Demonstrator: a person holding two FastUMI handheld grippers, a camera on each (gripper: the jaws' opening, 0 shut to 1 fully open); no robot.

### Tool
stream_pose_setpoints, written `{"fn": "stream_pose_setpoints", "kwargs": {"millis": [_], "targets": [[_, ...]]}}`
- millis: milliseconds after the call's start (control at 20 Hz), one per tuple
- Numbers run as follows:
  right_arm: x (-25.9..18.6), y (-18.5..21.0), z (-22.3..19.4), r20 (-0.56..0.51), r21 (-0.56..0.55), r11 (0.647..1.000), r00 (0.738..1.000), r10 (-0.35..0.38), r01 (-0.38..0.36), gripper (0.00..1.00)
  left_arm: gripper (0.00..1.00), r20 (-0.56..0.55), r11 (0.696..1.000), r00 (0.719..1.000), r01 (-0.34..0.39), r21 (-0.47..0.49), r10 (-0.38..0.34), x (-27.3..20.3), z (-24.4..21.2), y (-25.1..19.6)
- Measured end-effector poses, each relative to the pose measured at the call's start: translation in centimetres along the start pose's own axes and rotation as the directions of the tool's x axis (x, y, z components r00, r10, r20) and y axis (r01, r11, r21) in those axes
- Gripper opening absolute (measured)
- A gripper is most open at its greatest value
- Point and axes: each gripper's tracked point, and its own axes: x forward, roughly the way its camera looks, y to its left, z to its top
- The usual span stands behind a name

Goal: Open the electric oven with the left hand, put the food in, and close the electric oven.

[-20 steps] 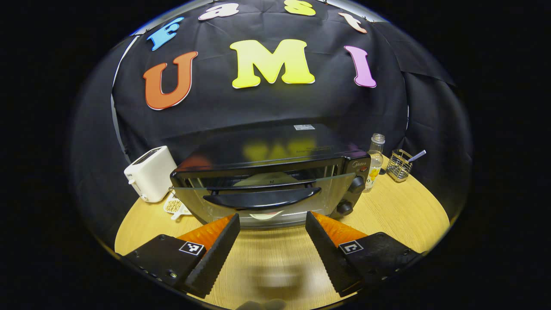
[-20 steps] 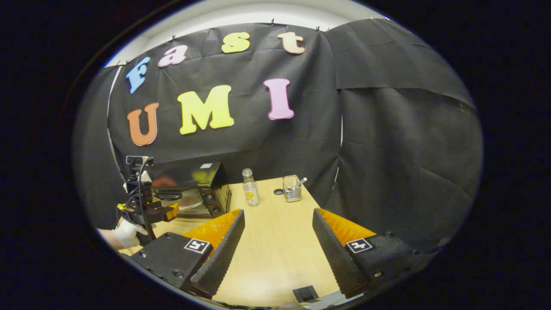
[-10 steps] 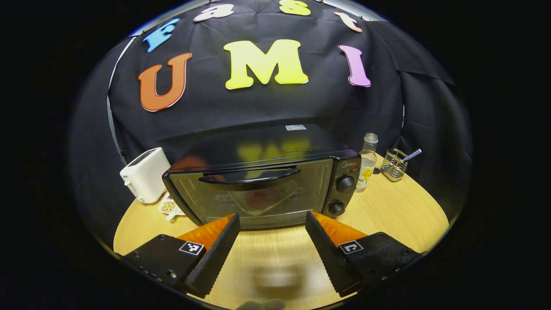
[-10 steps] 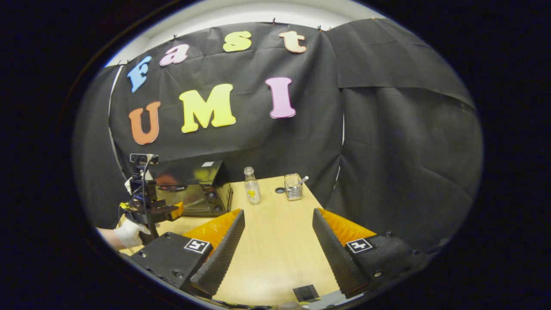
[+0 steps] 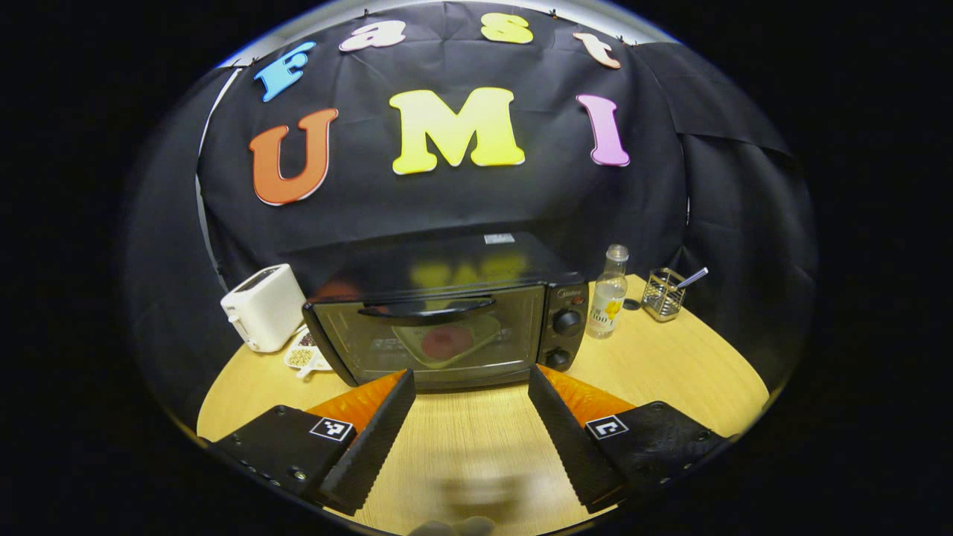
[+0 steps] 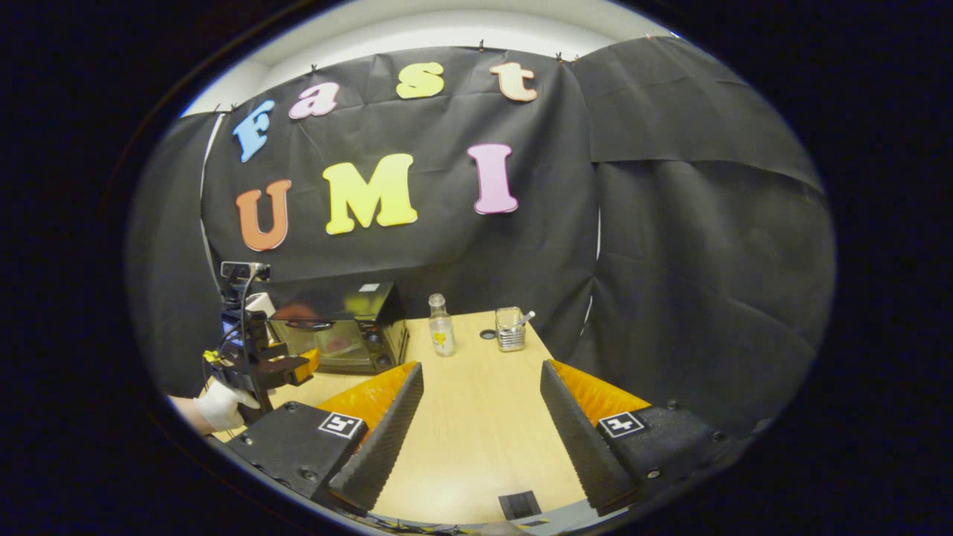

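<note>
The oven point(image 5: 447, 327) is seen standing on the wooden table point(image 5: 670, 372), door shut flat against its front, the handle point(image 5: 426, 307) running across the top of the glass. Through the glass a plate point(image 5: 447, 341) with a round reddish piece of food point(image 5: 444, 341) can be made out inside. The food is judged to be already loaded and the door closed, so all 3 parts of the task appear done, and the step in hand is taken to be the wind-up.

The left gripper point(image 5: 470, 417) is held in front of the oven, apart from it, its 2 fingers spread wide with nothing between them. The right gripper point(image 6: 480, 417) is held over bare table, well apart from the oven point(image 6: 346, 331), fingers likewise spread and empty. In the right gripper view the left gripper point(image 6: 287, 365) is seen near the oven front, carried by a gloved hand point(image 6: 220, 406).

Beside the oven are noted a white toaster point(image 5: 262, 307), a small dish point(image 5: 304, 357), a bottle point(image 5: 609, 292) and a wire holder point(image 5: 664, 294).

Next move, as judged: little is called for beyond a check that the door sits fully latched; if not, a light push on the handle by the left gripper, clear of the 2 knobs point(image 5: 566, 321).
</note>
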Motion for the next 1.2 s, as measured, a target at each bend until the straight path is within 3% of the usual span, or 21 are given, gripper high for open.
{"fn": "stream_pose_setpoints", "kwargs": {"millis": [350, 550, 700, 750, 1000, 1100, 1150, 1200], "targets": [[-4.2, -1.1, 3.0, 0.112, -0.050, 0.991, 0.986, 0.127, -0.122, 1.00, 0.97, 0.190, 0.995, 0.977, -0.090, -0.038, 0.096, -14.2, 7.4, 0.8], [-6.8, -3.0, 3.6, 0.159, -0.082, 0.985, 0.973, 0.166, -0.155, 0.96, 0.97, 0.236, 0.988, 0.961, -0.128, -0.084, 0.144, -22.6, 8.4, 1.7], [-7.8, -3.5, 3.2, 0.180, -0.086, 0.982, 0.967, 0.180, -0.167, 1.00, 0.97, 0.261, 0.979, 0.945, -0.173, -0.110, 0.196, -28.2, 8.5, 2.7], [-8.0, -3.7, 2.8, 0.178, -0.086, 0.982, 0.967, 0.182, -0.169, 1.00, 1.00, 0.260, 0.977, 0.944, -0.183, -0.111, 0.206, -29.6, 8.2, 2.9], [-9.6, -2.4, 2.9, 0.190, -0.076, 0.978, 0.960, 0.205, -0.194, 0.96, 0.97, 0.264, 0.970, 0.934, -0.219, -0.110, 0.241, -33.8, 6.5, 3.5], [-10.1, -1.9, 3.2, 0.197, -0.080, 0.980, 0.960, 0.197, -0.184, 1.00, 0.97, 0.269, 0.970, 0.935, -0.202, -0.135, 0.232, -34.5, 6.4, 3.6], [-10.4, -1.8, 3.4, 0.197, -0.085, 0.982, 0.963, 0.183, -0.169, 0.96, 0.97, 0.275, 0.972, 0.935, -0.191, -0.141, 0.223, -34.6, 6.7, 3.6], [-10.9, -1.5, 3.4, 0.192, -0.089, 0.983, 0.965, 0.176, -0.162, 1.00, 0.97, 0.274, 0.974, 0.938, -0.180, -0.136, 0.211, -34.9, 6.7, 3.6]]}}
